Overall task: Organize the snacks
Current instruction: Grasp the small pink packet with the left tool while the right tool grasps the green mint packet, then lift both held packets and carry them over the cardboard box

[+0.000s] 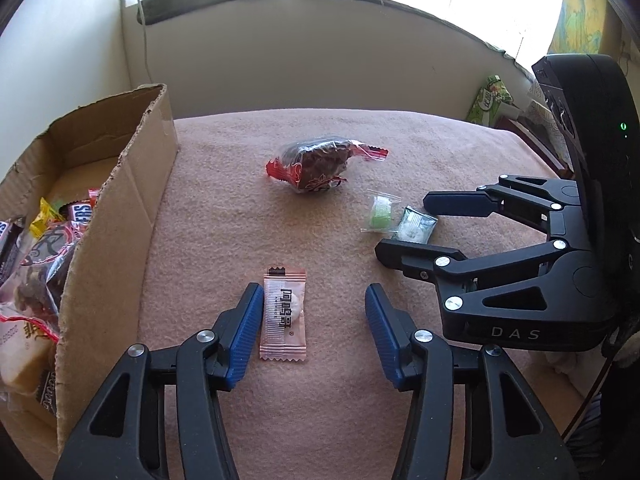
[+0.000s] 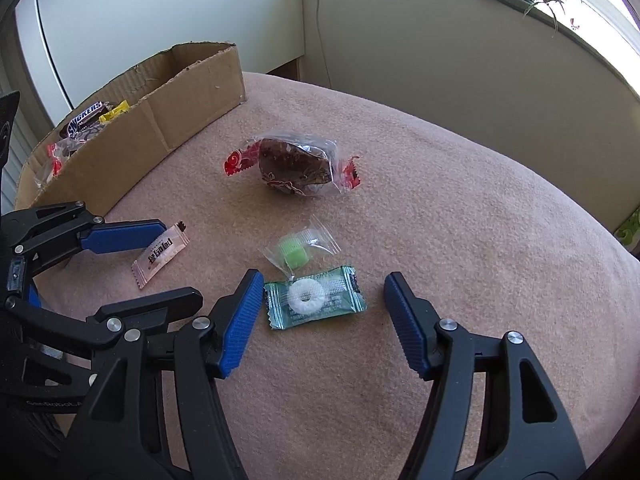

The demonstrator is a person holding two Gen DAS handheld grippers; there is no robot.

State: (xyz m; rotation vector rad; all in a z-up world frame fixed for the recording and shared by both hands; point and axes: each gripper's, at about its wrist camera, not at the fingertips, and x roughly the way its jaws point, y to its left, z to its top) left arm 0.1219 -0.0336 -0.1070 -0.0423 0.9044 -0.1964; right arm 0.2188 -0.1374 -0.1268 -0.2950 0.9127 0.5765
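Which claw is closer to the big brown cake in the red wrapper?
Hard to call; perhaps the right. The right gripper sits open around the green mint candy, the brown cake straight ahead. The left gripper straddles the pink candy, nearer the cardboard box.

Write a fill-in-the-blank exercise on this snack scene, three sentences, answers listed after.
1. The left gripper, jaws open, straddles the pale ____ sachet on the blanket.
2. The right gripper, jaws open, straddles the green wrapper, which holds a white ____-shaped mint.
3. The Snickers bar lies inside the ____ box.

Missing words: pink; ring; cardboard
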